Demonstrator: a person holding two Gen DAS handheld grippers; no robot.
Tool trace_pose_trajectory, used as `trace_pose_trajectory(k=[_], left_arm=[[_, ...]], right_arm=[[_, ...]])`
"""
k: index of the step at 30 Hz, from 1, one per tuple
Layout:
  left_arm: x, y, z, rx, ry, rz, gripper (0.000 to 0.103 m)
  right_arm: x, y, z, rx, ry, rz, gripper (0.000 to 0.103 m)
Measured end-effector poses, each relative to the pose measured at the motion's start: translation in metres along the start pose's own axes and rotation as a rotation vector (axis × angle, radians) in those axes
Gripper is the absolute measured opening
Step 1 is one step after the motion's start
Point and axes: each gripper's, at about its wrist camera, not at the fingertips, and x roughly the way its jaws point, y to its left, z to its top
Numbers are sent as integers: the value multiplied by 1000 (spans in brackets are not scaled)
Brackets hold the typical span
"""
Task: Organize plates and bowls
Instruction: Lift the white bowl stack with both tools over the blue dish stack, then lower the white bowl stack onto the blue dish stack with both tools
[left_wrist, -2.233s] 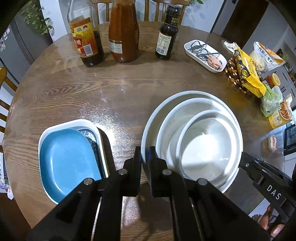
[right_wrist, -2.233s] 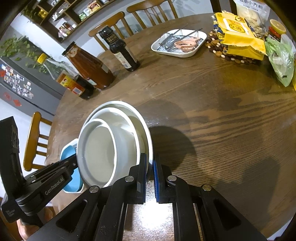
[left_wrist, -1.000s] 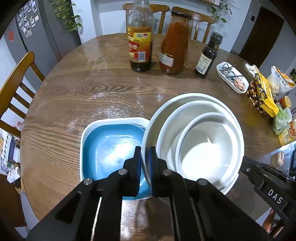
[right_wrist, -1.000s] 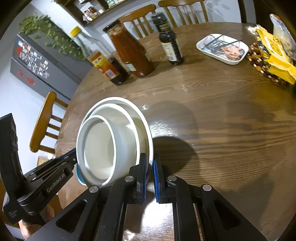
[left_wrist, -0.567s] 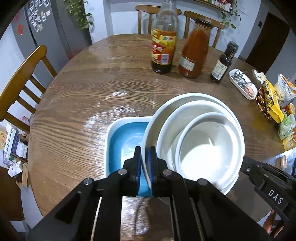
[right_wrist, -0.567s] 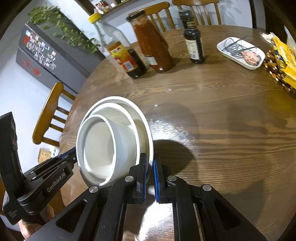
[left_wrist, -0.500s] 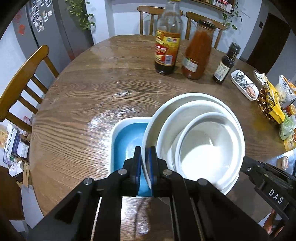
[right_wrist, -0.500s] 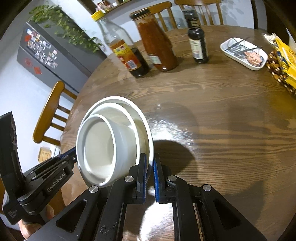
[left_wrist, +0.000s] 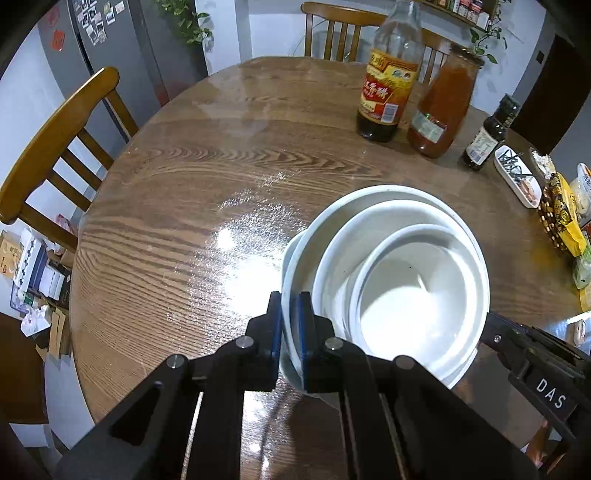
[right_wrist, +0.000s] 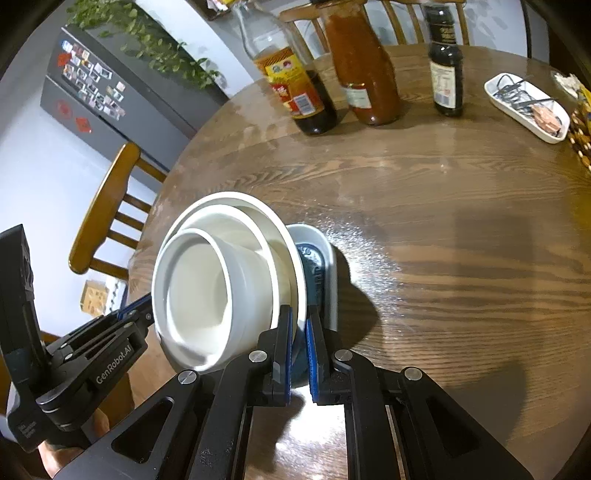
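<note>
- Two hand-held grippers carried one nested stack: I had the left hand-held gripper (left_wrist: 289, 325) clenched on the near rim of the large white plate (left_wrist: 301, 266), and the right hand-held gripper (right_wrist: 300, 343) clenched on the opposite rim of that plate.
- Inside the plate sat a middle white bowl (left_wrist: 336, 266), and inside that a small white bowl (left_wrist: 402, 299); the whole stack looked tilted and held clear of the tabletop (left_wrist: 192, 192).
- Beneath the stack, in the right wrist view, a white rectangular dish (right_wrist: 330, 266) lay on the tabletop with a blue patterned plate (right_wrist: 314, 273) in it, only an edge of each showing past the plate's rim.
- Done, as I judged it: the round white pieces were already nested by size, and the rectangular pieces were already one in the other.
- Left, as I judged it: lowering the round stack, apparently onto the rectangular dish, levelling it and releasing both grips.
- Bottles (left_wrist: 388, 96), a jar of red sauce (left_wrist: 441, 107) and a small tray (left_wrist: 517, 181) stood well apart at the far side.
</note>
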Motion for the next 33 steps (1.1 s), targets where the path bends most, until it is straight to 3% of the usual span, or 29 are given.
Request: trace_pose_trajectory(k=[7, 17, 33], left_arm=[[20, 3, 5, 15, 59, -17, 4], [28, 2, 18, 52, 50, -31, 4], [31, -10, 24, 97, -5, -52, 4]], right_arm=[[17, -1, 1, 35, 45, -18, 11], [28, -7, 16, 120, 97, -35, 11], [23, -23, 27, 184, -17, -47, 11]])
